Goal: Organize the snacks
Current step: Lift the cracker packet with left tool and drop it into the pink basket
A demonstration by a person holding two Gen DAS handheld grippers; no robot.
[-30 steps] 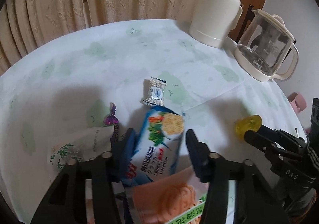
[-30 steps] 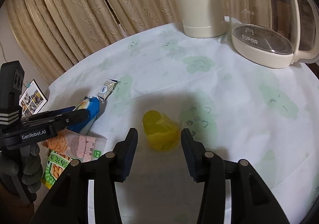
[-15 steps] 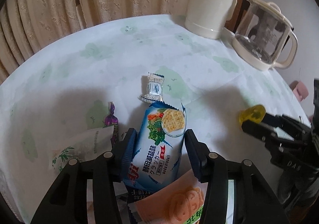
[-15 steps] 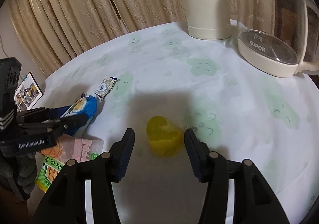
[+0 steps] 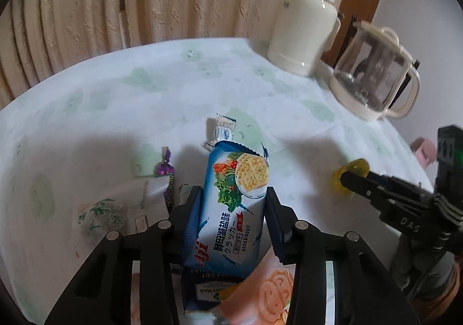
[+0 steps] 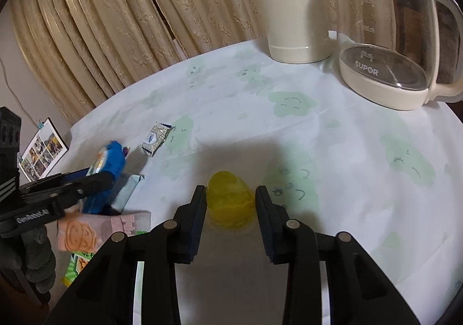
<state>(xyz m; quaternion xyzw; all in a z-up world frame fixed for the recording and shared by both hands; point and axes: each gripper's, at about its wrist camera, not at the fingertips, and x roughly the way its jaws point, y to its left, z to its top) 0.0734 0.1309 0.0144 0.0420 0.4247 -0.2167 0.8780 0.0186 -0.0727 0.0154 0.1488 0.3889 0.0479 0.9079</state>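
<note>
**Both grippers closed on a snack each**

My left hand-held gripper (image 5: 233,209) is clamped on the blue and white soda-cracker packet (image 5: 234,203). The packet's long axis runs straight ahead along my fingers, its far end pointing toward the small silver foil-wrapped sweet (image 5: 220,135) that lies just beyond it on the pale, green-patterned surface (image 5: 115,110). Both pads press the packet's long sides. Beneath and beside it sits the rest of the pile: a pink biscuit pack with a smiling face (image 5: 269,293) at my right, a white sachet with green leaves (image 5: 115,209) at my left, and a purple twist-wrapped candy (image 5: 165,168) just behind that sachet.

My right hand-held gripper (image 6: 231,203) has its fingers on either side of the translucent yellow jelly cup (image 6: 230,199), which lies on its side on the surface with its rounded end away from me. The pads seem to touch it on both flanks, so I judge it gripped.

The pile is to my left of the cup and near it, so the cup's next move is leftward. The cream thermos jug (image 6: 292,6) and glass kettle (image 6: 396,35) stand well apart at the far edge.
</note>
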